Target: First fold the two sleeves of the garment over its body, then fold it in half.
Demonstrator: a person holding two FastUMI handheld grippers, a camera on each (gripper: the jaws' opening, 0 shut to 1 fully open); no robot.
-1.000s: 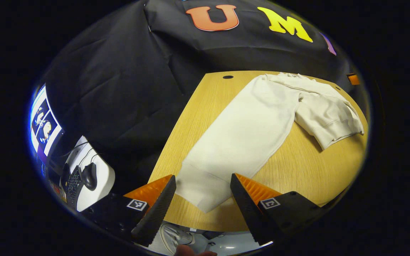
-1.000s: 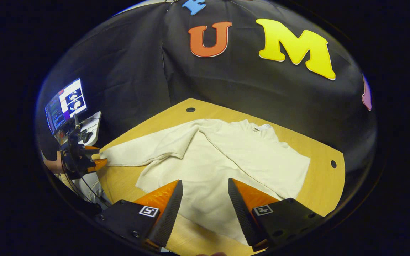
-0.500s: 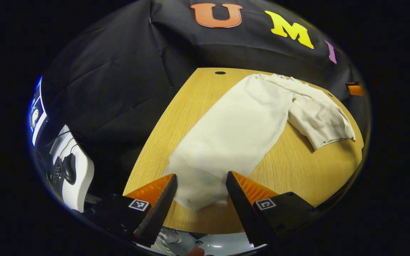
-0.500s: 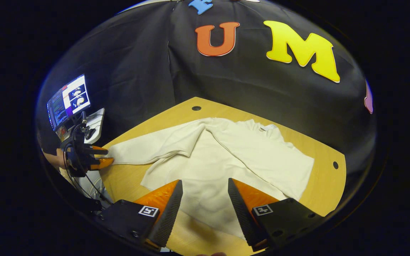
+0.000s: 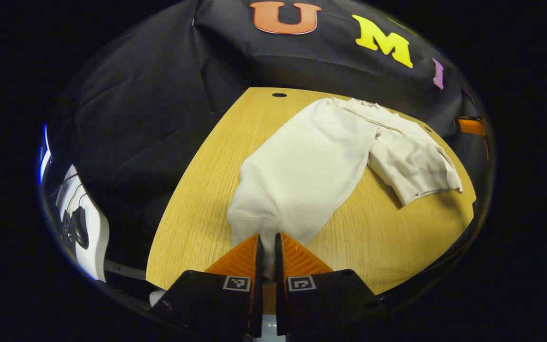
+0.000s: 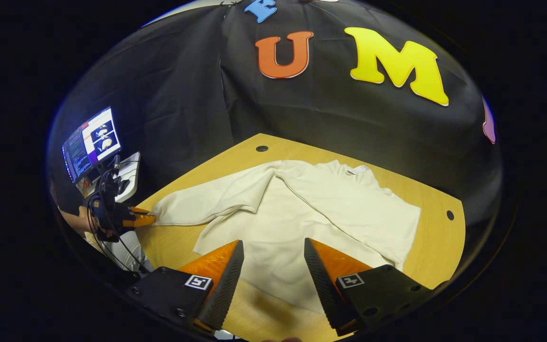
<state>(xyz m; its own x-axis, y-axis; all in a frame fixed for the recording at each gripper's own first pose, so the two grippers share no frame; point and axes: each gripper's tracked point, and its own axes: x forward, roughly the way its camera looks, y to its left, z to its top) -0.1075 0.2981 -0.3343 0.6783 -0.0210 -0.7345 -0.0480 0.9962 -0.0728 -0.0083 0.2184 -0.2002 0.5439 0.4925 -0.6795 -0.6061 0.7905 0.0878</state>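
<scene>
The soft cream garment (image 6: 297, 213) lies spread on the wood-grain surface (image 5: 197, 209). The left gripper (image 5: 266, 259) pinches its ribbed sleeve cuff (image 5: 254, 228); the right gripper (image 6: 273, 270) hovers, ridged jaws spread.

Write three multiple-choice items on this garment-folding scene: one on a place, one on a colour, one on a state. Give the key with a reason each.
1. Where does the left hand-held gripper grip the garment?
A. the collar
B. the end of the outstretched sleeve
C. the bottom hem

2. What colour is the garment?
A. cream
B. navy
C. red

3. How does the right hand-held gripper stand?
A. shut on the garment
B. open above the garment
C. shut on the table edge

Key: 1 B, its fingers pinch the sleeve end in the left gripper view. 2 A, the fabric is cream in both views. 3 B, its fingers are spread with cloth visible between them.
</scene>
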